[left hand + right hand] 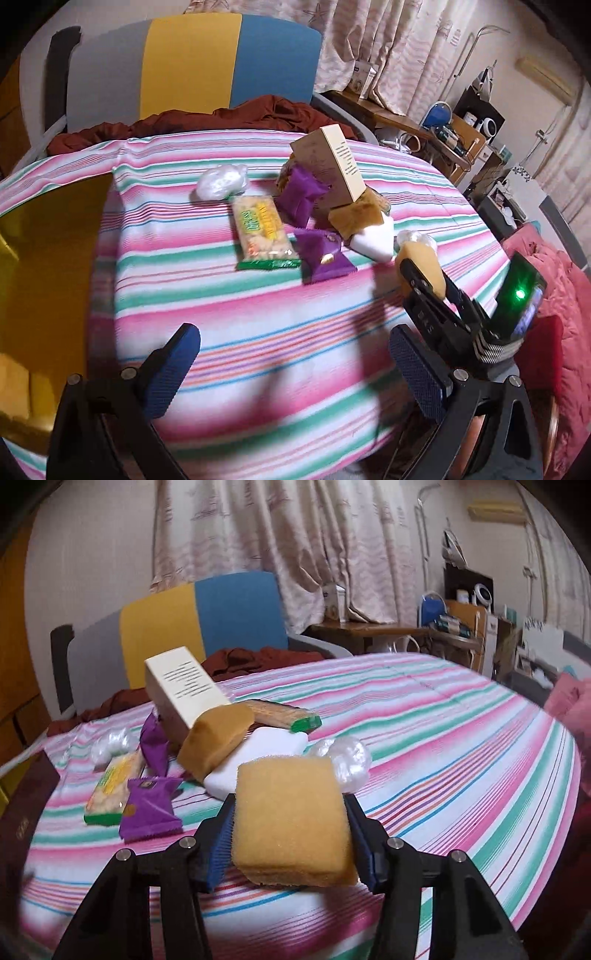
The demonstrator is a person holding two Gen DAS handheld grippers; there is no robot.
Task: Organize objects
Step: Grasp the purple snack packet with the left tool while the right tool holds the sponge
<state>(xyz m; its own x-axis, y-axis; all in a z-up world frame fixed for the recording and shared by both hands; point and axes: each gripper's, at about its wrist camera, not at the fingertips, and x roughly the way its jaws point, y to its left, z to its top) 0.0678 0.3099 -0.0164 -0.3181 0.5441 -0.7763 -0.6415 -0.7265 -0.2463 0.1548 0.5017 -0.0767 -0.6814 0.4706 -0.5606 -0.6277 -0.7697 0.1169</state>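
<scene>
Right wrist view shows the right gripper (pixel 291 845) pinching a yellow sponge (pixel 291 816) between its blue pads, raised above the striped blanket (pixel 443 738) toward its near edge; in the left wrist view the same sponge (pixel 423 269) appears held off the blanket's right side. The left gripper (pixel 291 376) hangs spread wide with nothing between its fingers, over the near edge of the blanket. Mid-blanket, the remaining things form a loose heap: a cream box (pixel 328 170) tilted against a second sponge (pixel 356 218), which lies on a white block (pixel 371 240), with two purple packets (pixel 323 256), a green-and-yellow snack pack (pixel 264 232) and a crumpled clear bag (pixel 221 181) just beside them. A gold-lined box (pixel 48 277) sits at the blanket's left edge, probably the place for sorted items, though that is a guess. The risks I see: the sponge is soft and compresses, so a hard squeeze may let it spring sideways on release; the bedding gives underfoot, so anything set down upright could tip; and the leaning box looks ready to slide if the second sponge beneath it is pulled first, scattering the packets.
</scene>
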